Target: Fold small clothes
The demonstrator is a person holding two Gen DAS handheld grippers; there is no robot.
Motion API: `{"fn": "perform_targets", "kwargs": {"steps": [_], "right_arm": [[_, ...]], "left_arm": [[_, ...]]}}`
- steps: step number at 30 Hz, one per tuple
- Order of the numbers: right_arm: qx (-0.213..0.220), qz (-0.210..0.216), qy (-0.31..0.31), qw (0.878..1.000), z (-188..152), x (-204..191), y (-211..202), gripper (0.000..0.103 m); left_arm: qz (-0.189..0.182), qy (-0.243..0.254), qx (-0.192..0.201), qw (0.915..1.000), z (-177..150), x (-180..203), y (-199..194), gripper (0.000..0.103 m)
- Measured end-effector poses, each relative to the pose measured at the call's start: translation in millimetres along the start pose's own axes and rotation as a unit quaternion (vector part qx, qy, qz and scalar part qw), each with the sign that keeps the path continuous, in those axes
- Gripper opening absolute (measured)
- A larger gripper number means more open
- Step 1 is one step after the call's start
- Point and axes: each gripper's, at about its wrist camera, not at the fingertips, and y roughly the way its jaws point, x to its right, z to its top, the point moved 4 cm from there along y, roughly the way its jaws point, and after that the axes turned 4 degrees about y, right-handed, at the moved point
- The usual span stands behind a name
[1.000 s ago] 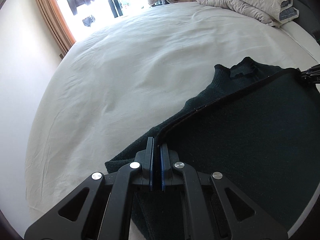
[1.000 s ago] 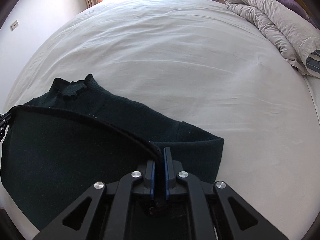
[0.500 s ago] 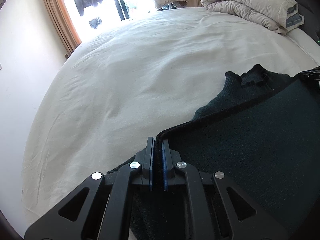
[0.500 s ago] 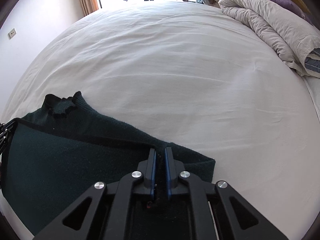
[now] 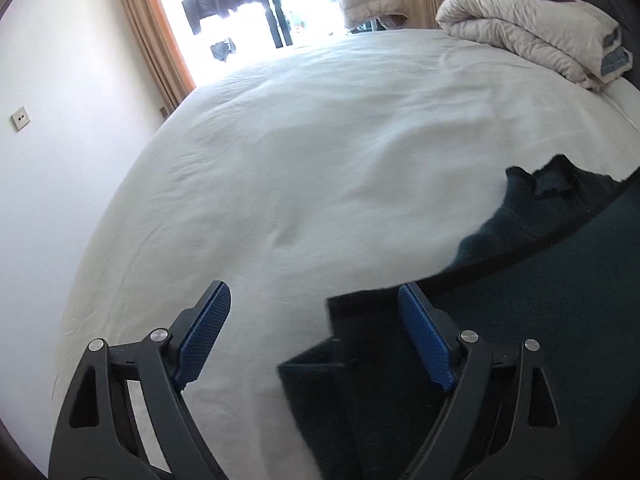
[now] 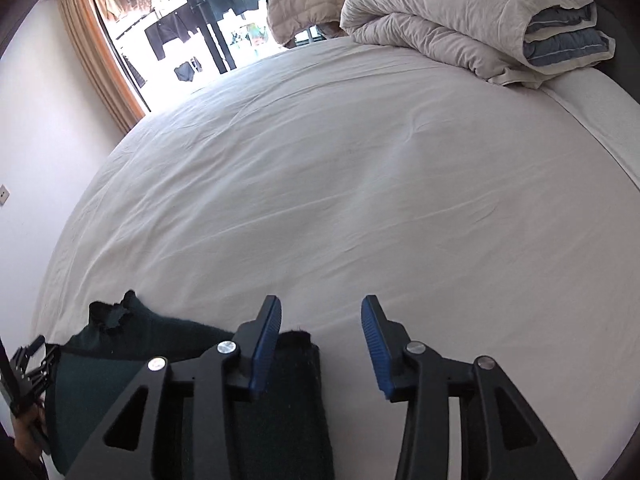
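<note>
A dark green knit sweater (image 5: 540,320) lies folded on the white bed sheet (image 5: 320,160), its collar (image 5: 560,178) pointing away. My left gripper (image 5: 313,287) is opening wide. A sweater corner lies loose on the sheet between its fingers, close to the right pad (image 5: 424,340), and no pad presses it. In the right wrist view the sweater (image 6: 280,392) sits at the lower left with its collar (image 6: 114,314) at the far end. My right gripper (image 6: 321,300) is opening too. The sweater's folded end lies by its left finger, unpinched.
A rolled beige duvet (image 6: 460,16) lies at the far right of the bed. A puffer jacket (image 6: 300,0) hangs by the bright window (image 5: 256,12) with orange curtains. A white wall (image 5: 60,160) borders the bed's left side. The left gripper's frame (image 6: 24,368) shows at the edge.
Both grippers were shut on the sweater's raised hem and now stand open. The hem has dropped flat onto the lower layer. The right gripper has swung away to the right.
</note>
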Motion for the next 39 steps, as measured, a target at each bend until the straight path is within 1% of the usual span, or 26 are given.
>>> {"fn": "perform_targets", "kwargs": {"steps": [2,4,6,7,8,9,12,14,18,20,24,25,27,28,29,32,34,37,38,39], "right_arm": [[0.001,-0.001,-0.004,1.000,-7.0,3.9,-5.1,0.045],[0.007,0.007,0.004,1.000,-13.7,7.7,-12.3,0.045],[0.015,0.014,0.004,1.000,-23.0,6.6,-21.7,0.045],[0.017,0.015,-0.002,1.000,-27.2,5.0,-24.7,0.047],[0.017,0.014,-0.011,1.000,-31.2,3.8,-26.3,0.053],[0.014,0.012,-0.023,1.000,-36.0,0.6,-27.5,0.057],[0.002,0.017,-0.052,0.999,-47.5,-7.7,-29.0,0.057],[0.000,0.024,-0.051,0.998,-52.5,-9.0,-31.7,0.057],[-0.007,0.036,-0.040,0.999,-61.7,-6.9,-31.3,0.057],[-0.013,0.037,-0.040,0.998,-66.1,-6.5,-28.7,0.057],[-0.011,0.044,-0.034,0.998,-71.4,-7.2,-28.1,0.057],[-0.007,0.045,-0.030,0.998,-71.5,-6.5,-28.7,0.057],[0.000,0.056,-0.013,0.998,-69.5,-2.5,-30.5,0.057],[0.003,0.067,0.003,0.998,-67.5,1.2,-31.7,0.057],[0.006,0.076,0.019,0.997,-65.7,5.4,-32.8,0.057],[0.014,0.081,0.051,0.995,-62.1,16.9,-35.2,0.057],[0.017,0.081,0.054,0.995,-61.7,19.9,-36.1,0.057],[0.020,0.078,0.052,0.995,-61.3,21.8,-36.8,0.057],[0.020,0.079,0.055,0.995,-60.4,22.7,-36.5,0.057],[0.020,0.081,0.060,0.995,-59.4,23.6,-35.4,0.057]], "left_arm": [[0.001,-0.023,-0.006,0.9997,-1.0,-15.5,-3.7,0.087],[0.008,-0.040,0.000,0.9992,-4.1,-28.3,-14.0,0.087],[0.005,-0.053,0.008,0.9985,-7.6,-38.0,-24.4,0.087],[0.002,-0.059,0.013,0.9982,-10.8,-41.5,-31.0,0.087],[-0.003,-0.063,0.013,0.9980,-13.0,-42.9,-35.1,0.087],[-0.012,-0.067,0.010,0.9977,-15.3,-43.2,-37.9,0.087],[-0.060,-0.088,-0.010,0.9943,-23.6,-37.7,-40.7,0.087],[-0.090,-0.100,-0.018,0.9908,-33.2,-29.8,-44.4,0.087],[-0.103,-0.095,-0.024,0.9898,-48.0,-11.9,-46.4,0.087],[-0.108,-0.096,-0.031,0.9890,-51.4,-11.1,-41.7,0.087],[-0.124,-0.137,-0.027,0.9824,-45.5,-26.6,-31.6,0.084],[-0.127,-0.144,-0.031,0.9809,-43.5,-30.4,-27.3,0.081],[-0.137,-0.145,-0.040,0.9791,-39.7,-30.9,-19.8,0.060],[-0.140,-0.138,-0.042,0.9796,-38.0,-28.2,-18.5,0.056],[-0.142,-0.131,-0.042,0.9803,-36.2,-24.8,-18.0,0.053],[-0.144,-0.116,-0.050,0.9815,-31.0,-14.2,-11.9,0.053],[-0.139,-0.108,-0.060,0.9826,-28.8,-8.0,-7.1,0.053],[-0.138,-0.104,-0.059,0.9831,-25.0,-3.0,-5.6,0.051],[-0.139,-0.104,-0.059,0.9831,-24.8,-2.1,-5.9,0.043],[-0.138,-0.103,-0.061,0.9833,-24.6,-1.1,-5.3,0.033]]}}
